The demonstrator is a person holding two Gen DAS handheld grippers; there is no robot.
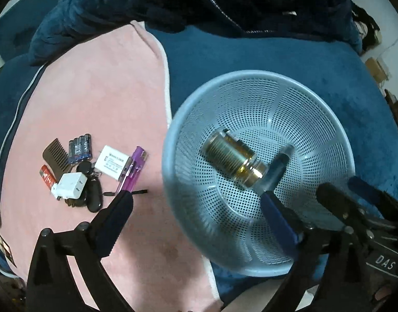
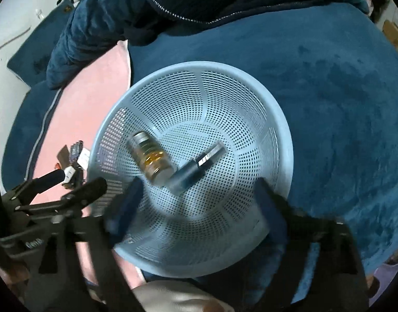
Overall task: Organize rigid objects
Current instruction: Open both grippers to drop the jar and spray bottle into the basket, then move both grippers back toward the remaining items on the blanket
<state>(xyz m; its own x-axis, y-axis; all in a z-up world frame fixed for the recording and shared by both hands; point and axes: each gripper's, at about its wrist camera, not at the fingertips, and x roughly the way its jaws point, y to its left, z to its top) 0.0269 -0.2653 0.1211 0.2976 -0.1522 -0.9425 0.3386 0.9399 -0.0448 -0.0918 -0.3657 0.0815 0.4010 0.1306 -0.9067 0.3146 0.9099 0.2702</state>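
A bed covered with a deep blue plush blanket fills both views, with a pink towel (image 1: pixel 95 98) spread over its left part and a dark blue zipped jacket (image 2: pixel 173 2) bunched along the far edge.

A pale blue perforated plastic basket (image 1: pixel 251 83) sits on the blanket, overlapping the towel's right edge. Inside lie two things that appear to touch end to end: a small glass bottle of amber liquid with a gold collar (image 1: pixel 234 157) on its side, and a dark blue tube-shaped bottle (image 2: pixel 196 170) beside it. Both look hard, smooth and apt to roll; the glass one is likely fragile and best taken across its ribbed middle.

On the towel's middle left waits a tight cluster: a purple lighter (image 1: pixel 134 169), a white box (image 1: pixel 111 162), a white charger plug (image 1: pixel 70 189), a pack of batteries (image 1: pixel 80 147), a brown comb (image 1: pixel 56 156), a red item (image 1: pixel 46 176) and a black key fob (image 1: pixel 93 197). These look light and stiff.

The left gripper (image 1: pixel 196 195) hangs with jaws spread wide and empty, one finger near the lighter, the other over the basket. The right gripper (image 2: pixel 199 195) is likewise wide open and empty above the basket's near side.
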